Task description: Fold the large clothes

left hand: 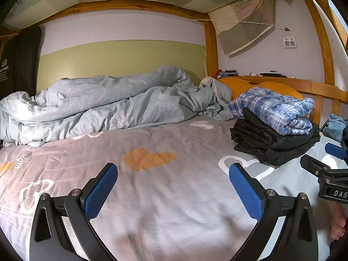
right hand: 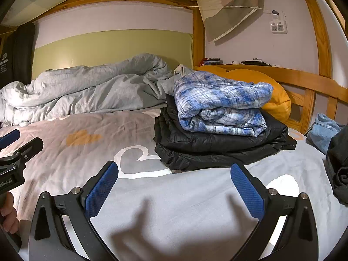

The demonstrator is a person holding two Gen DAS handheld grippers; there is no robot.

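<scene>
A: status? both tools idle — left gripper (left hand: 173, 187) jaws wide, nothing between them; right gripper (right hand: 174, 187) same, wide and empty, both hovering over the bed sheet (left hand: 165, 198)

B: clothes?

A: two done, stacked right of centre: plaid shirt (right hand: 219, 102) folded on top of black padded jacket (right hand: 219, 145). Unfolded stuff at far right edge — blue garment (right hand: 324, 130), dark one (right hand: 339, 171) just beside it (mostly cut off, can't tell what it is)

B: handling?

A: my guess: soft, limp, light, will sag. Pinch a hem or shoulder seam at two corners, one gripper each, drag it flat onto open sheet
</scene>
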